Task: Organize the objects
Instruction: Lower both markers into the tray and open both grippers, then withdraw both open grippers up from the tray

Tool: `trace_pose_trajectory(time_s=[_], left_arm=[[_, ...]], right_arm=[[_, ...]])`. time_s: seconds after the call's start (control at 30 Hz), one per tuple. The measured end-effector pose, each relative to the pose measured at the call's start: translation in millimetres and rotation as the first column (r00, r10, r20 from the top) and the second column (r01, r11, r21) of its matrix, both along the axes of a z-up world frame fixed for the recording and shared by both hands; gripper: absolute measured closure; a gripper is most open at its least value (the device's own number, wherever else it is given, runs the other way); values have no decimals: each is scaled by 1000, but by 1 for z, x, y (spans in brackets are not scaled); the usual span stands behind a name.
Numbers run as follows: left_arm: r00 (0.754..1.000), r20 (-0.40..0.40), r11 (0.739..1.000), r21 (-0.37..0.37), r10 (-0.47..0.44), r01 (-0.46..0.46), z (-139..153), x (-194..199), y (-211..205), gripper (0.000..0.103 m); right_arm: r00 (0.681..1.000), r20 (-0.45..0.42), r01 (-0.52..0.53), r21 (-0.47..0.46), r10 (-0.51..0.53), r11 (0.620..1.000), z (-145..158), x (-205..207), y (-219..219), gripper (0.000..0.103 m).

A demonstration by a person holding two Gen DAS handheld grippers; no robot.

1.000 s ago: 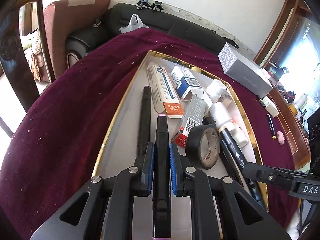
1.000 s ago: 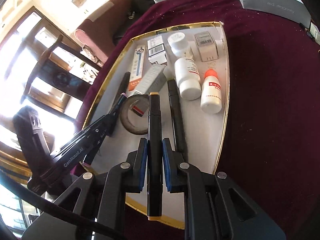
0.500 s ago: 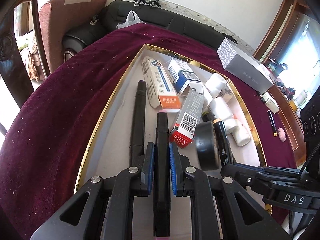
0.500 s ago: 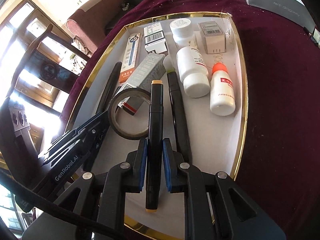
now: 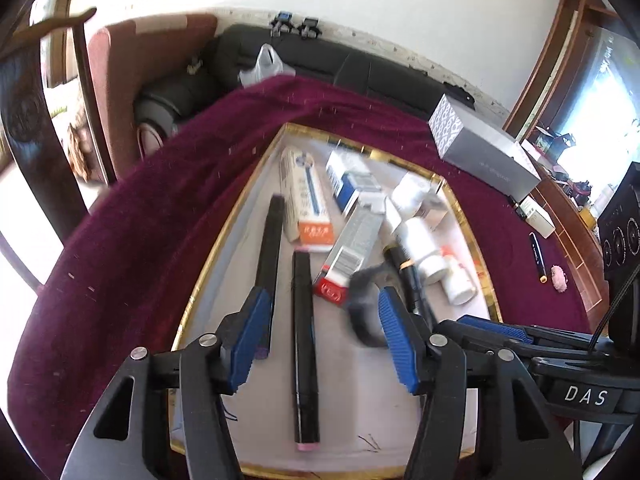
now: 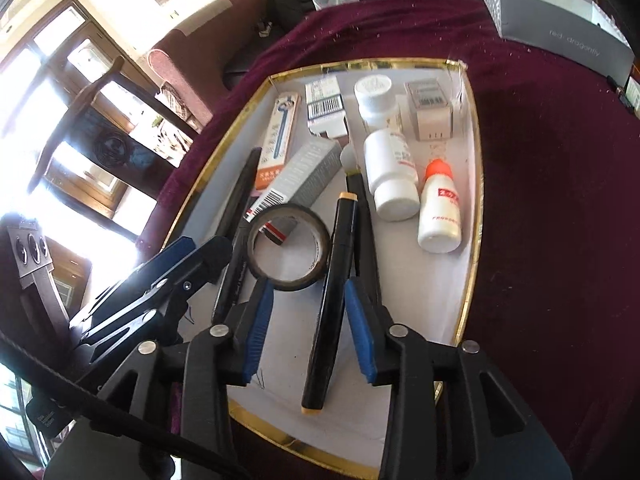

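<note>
A: While both claws hang over the gold-rimmed tray (image 6: pixel 476 184), what worries you most?

B: The crowding. The left gripper (image 5: pixel 320 324) is spread wide, its blue pads clear of the pink-capped marker (image 5: pixel 305 344) that lies flat between them on the tray floor. The right gripper (image 6: pixel 308 320) is spread too, with the yellow-capped marker (image 6: pixel 334 300) lying between its pads; I can't tell whether that one touches a pad.

A: So what could go wrong?

B: A lift that drifts sideways could snag a marker and roll it. I'd judge the yellow-capped one likelier to shift, since it lies at a slant.

A: What stands in the way?

B: Going by size: the grey box (image 6: pixel 556 24) sits well beyond the right claw on the maroon cloth (image 6: pixel 560 200), harmless. Ahead of both claws are the long orange-ended carton (image 5: pixel 304 204) and the grey barcode carton (image 6: pixel 304 176). Just ahead-left of the right claw is the black tape roll (image 6: pixel 288 252), near the left pad. Ahead-right lie the white bottle (image 6: pixel 390 172) and the smaller orange-capped bottle (image 6: pixel 440 208)

A: Anything tighter?

B: A plain black marker (image 5: pixel 270 248) lies just beside the left claw's left pad
</note>
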State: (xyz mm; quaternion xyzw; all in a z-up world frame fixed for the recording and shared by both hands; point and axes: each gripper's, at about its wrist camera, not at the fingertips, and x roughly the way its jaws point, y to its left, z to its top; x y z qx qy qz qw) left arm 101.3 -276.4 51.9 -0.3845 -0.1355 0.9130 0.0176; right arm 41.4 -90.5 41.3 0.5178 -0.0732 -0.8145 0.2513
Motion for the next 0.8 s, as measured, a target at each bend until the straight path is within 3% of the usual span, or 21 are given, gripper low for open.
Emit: trace_pose_trajectory(time_s=[0.37,0.8], left_arm=[[997,-75,988,-155,-24,12,42,16,41,50],[992,-64,953,-292,-105,82,61,15,109,50]], right_arm=[[995,-41,83,-72,-86,994,22,11,54,60],[962,-73,251,-136,-262,958,40,16,156,56]])
